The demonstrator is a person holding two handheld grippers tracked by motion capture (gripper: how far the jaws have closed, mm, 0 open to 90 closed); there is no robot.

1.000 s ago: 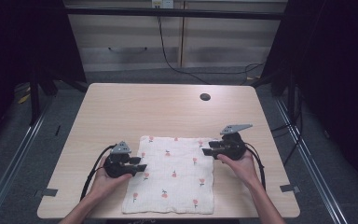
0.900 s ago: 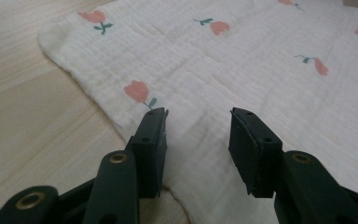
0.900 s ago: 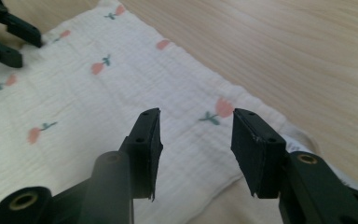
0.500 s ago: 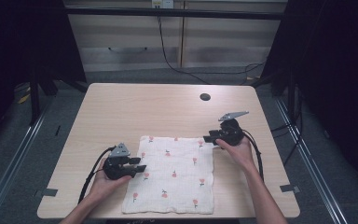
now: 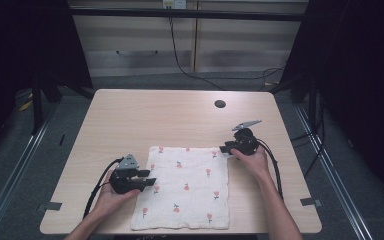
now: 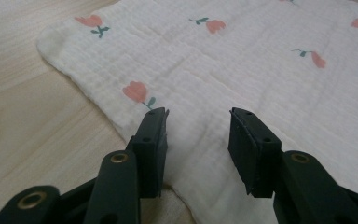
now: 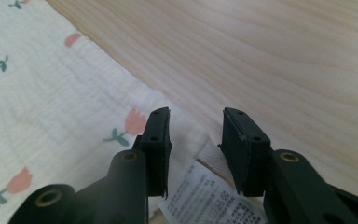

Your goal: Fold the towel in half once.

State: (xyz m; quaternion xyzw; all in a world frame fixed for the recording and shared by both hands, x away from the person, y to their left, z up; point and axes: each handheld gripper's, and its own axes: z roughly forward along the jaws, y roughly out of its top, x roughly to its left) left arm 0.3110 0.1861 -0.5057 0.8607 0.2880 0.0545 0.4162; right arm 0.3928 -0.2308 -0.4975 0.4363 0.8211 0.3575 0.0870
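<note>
Lying flat on the desk [image 5: 130,115] in the lower middle of the high view, the white tulip-print cloth [image 5: 185,187] has a hand-held gripper at two edges. The left hand-held gripper [image 5: 149,177] sits at its left edge, jaws spread over the fabric, pinching nothing. The right hand-held gripper [image 5: 225,148], at the upper right corner beside the care label [image 7: 209,198], has just been closing, corner between its jaws but not yet pinched.
</note>
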